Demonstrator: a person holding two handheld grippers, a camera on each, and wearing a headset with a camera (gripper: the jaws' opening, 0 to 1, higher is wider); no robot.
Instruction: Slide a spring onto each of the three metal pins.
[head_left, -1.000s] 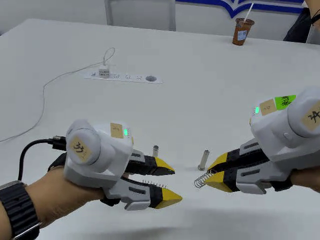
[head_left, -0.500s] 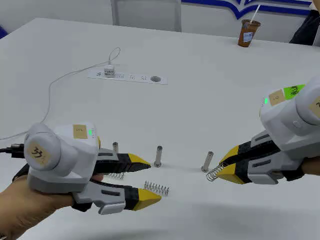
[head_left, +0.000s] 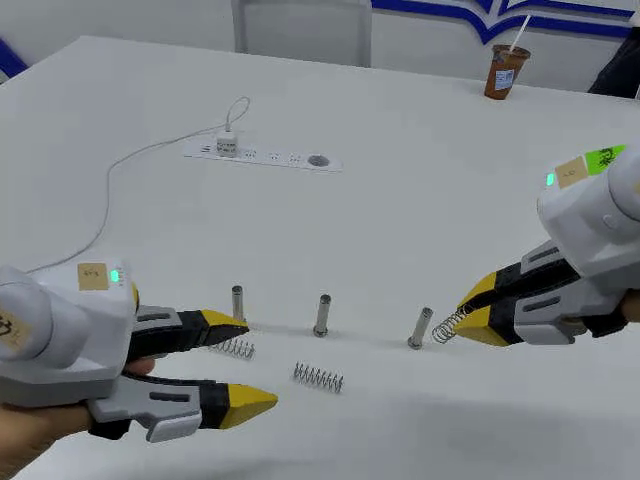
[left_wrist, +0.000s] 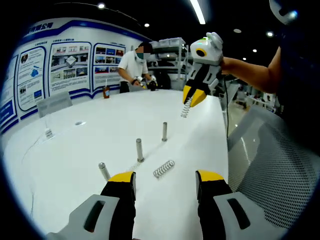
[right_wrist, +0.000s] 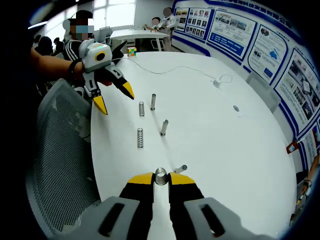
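Observation:
Three upright metal pins (head_left: 237, 302) (head_left: 323, 314) (head_left: 420, 328) stand in a row on the white table. My right gripper (head_left: 464, 315) is shut on a spring (head_left: 451, 324), whose free end hangs just right of the right pin's top. In the right gripper view the held spring (right_wrist: 160, 176) sits between the tips, above that pin (right_wrist: 181, 169). My left gripper (head_left: 255, 362) is open and holds nothing. One loose spring (head_left: 233, 348) lies by the left pin. A second spring (head_left: 318, 377) lies in front of the middle pin, just ahead of the left gripper (left_wrist: 166, 177).
A white power strip (head_left: 262, 156) with a plugged-in cable lies further back on the table. A brown cup with a straw (head_left: 506, 70) stands at the far right edge. A mesh chair back (right_wrist: 60, 150) sits beside the table. People stand in the background.
My left gripper has drawn back to the left, uncovering the left pin and both loose springs. The right gripper has moved right and up with its spring.

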